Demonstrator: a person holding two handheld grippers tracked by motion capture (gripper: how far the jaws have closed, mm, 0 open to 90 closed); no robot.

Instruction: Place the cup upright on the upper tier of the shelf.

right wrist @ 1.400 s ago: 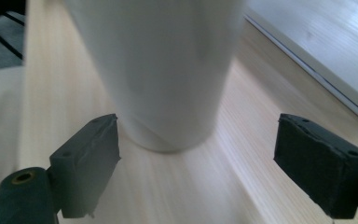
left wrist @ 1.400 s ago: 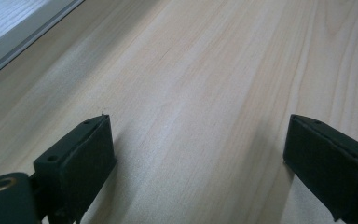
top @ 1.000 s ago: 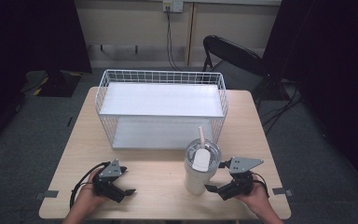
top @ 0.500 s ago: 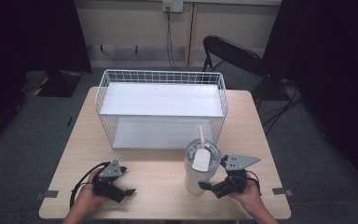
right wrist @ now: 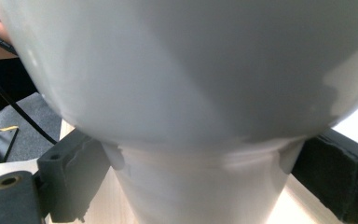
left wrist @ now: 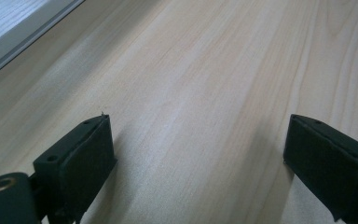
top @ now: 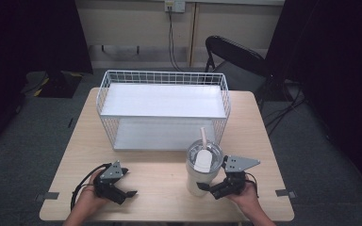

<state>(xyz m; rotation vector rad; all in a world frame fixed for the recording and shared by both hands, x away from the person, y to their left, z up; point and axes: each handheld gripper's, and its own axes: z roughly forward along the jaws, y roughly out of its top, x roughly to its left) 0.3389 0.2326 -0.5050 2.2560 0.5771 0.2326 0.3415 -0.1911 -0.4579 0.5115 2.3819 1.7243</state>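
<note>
A white tumbler (top: 201,165) with a lid and a straw stands upright on the table's front right. My right gripper (top: 215,190) is low beside it on the right. In the right gripper view the tumbler (right wrist: 200,84) looms close, and its narrow base sits between the wide-spread jaws of the right gripper (right wrist: 205,179). The pads lie at the base's sides, and no squeeze shows. My left gripper (top: 126,193) rests on the table at the front left. In its own view the left gripper (left wrist: 198,154) stands open over bare wood.
A white wire basket (top: 104,101) with a flat white shelf on top stands across the back half of the wooden table (top: 160,188), just behind the tumbler. A black folding chair (top: 235,54) stands behind the table's right corner. Tape marks lie at the front corners.
My right gripper has slid left toward the tumbler, and its jaws now straddle the base. The left gripper has stayed put.
</note>
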